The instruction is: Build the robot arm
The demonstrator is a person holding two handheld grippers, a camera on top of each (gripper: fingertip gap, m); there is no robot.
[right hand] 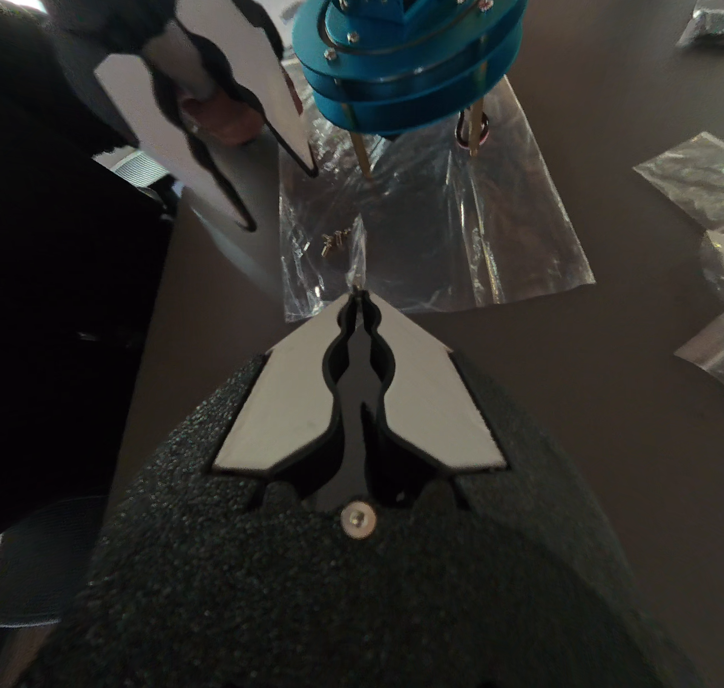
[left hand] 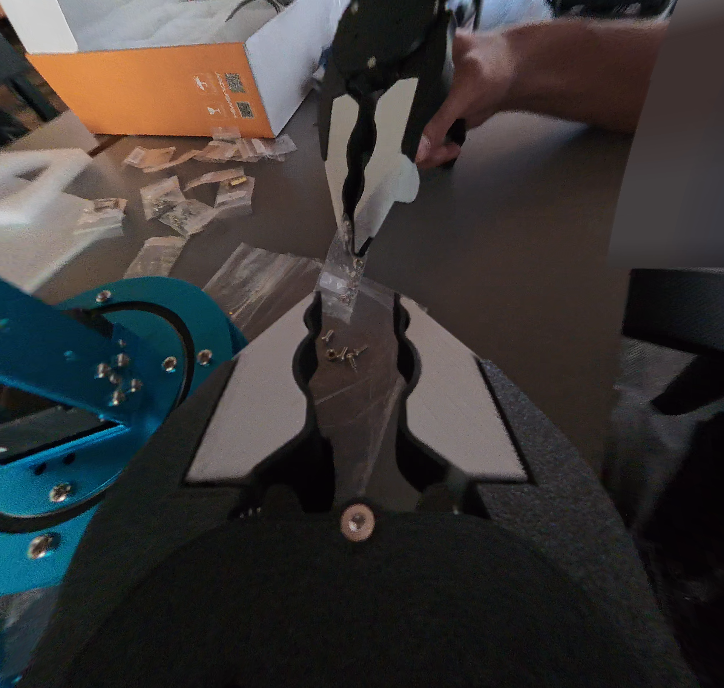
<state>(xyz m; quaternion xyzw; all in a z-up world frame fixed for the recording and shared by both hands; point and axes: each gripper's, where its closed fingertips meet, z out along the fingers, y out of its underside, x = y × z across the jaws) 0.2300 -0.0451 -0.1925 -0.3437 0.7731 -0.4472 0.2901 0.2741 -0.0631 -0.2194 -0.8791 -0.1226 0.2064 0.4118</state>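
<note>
Beside orange box (left hand: 156, 89), right hand-held gripper (left hand: 357, 252) pinching small bag (left hand: 340, 283)

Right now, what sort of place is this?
Probably a kit-assembly desk: loose screws lie on a clear plastic sheet, beside a blue metal assembly, small parts bags and an opened box.

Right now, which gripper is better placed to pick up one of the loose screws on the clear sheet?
Left, probably. The left gripper is open, and the loose screws lie close by its tips on the clear sheet. The right gripper is shut on a small bag.
</note>
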